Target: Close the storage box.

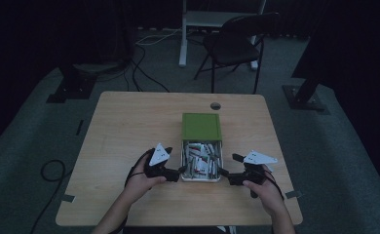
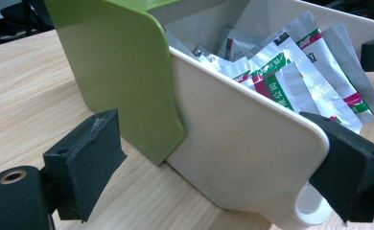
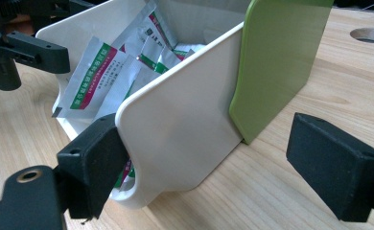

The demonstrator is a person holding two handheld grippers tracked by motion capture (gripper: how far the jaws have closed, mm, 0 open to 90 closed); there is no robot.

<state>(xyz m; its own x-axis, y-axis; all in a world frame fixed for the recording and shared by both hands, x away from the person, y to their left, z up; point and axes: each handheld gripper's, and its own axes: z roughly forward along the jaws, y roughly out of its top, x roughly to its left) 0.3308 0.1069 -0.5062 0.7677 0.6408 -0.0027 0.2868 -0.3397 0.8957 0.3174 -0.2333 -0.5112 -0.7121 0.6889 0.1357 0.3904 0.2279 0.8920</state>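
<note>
I see the box (image 1: 201, 152) at frame centre, long axis running top to bottom, green sleeve (image 1: 201, 127) toward the top, open white drawer of sachets (image 1: 201, 160) toward me. My left tool (image 1: 180, 171) and right tool (image 1: 225, 174) flank its near corners, gaping wide, gripping nothing. Wooden tabletop (image 1: 124, 126); dim room, chair (image 1: 237, 41) at top.

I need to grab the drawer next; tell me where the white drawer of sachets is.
In the high view the white drawer sits near the table's front edge, pulled out of the green case toward the person, between the left tool and right tool.
</note>
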